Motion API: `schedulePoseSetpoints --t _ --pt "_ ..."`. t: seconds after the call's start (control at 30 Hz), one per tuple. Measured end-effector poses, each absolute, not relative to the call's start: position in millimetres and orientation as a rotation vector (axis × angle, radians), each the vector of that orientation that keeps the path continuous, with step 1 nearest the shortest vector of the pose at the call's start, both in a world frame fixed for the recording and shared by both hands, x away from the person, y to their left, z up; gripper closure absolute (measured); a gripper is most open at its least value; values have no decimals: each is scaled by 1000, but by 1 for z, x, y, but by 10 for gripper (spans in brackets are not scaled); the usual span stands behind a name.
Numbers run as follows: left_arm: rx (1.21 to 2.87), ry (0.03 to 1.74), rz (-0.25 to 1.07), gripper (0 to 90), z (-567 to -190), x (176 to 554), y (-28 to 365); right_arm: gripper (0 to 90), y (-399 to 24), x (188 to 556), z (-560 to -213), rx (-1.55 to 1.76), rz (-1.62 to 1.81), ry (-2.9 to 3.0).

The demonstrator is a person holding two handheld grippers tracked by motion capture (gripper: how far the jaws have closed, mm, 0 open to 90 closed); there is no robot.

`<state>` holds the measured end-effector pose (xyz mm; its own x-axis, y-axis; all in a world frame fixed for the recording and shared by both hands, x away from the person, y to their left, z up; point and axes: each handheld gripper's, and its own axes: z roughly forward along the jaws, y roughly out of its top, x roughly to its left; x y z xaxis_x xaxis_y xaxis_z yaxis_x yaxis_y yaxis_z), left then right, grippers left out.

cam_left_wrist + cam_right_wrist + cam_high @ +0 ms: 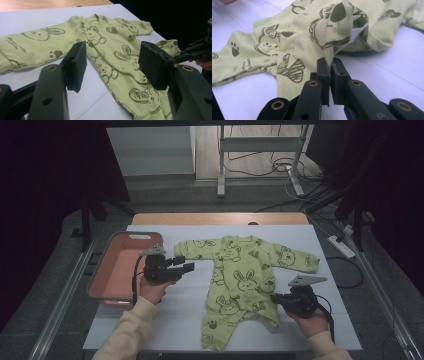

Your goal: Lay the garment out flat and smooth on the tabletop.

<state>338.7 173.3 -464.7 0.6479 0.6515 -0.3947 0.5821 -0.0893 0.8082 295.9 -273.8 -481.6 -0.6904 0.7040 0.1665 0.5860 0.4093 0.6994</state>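
High view: green baby romper [240, 280] lies spread flat on white sheet [170, 320] mid-table, sleeves out, legs toward person. Right gripper [277, 299] at romper's right leg edge, jaws pressed together, pinching fold of fabric; right gripper view shows cloth [332, 37] lifted between pads. Left gripper [187, 264] hovers beside romper's left sleeve, jaws spread, nothing between them. Pink tray [107, 270] at left.
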Motion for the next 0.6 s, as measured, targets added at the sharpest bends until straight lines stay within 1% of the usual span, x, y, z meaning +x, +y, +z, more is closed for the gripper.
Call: schedulePoseSetpoints --t 0.23,0.4,0.6 --pt "1760 999 80 399 -464 339 173 857 -288 290 -477 1185 1141 2462" --pt "1761 1001 80 399 -465 339 174 856 -293 289 -467 1189 1205 2410" --pt "1761 999 81 398 -464 338 172 856 -269 290 -461 1136 1313 2431"
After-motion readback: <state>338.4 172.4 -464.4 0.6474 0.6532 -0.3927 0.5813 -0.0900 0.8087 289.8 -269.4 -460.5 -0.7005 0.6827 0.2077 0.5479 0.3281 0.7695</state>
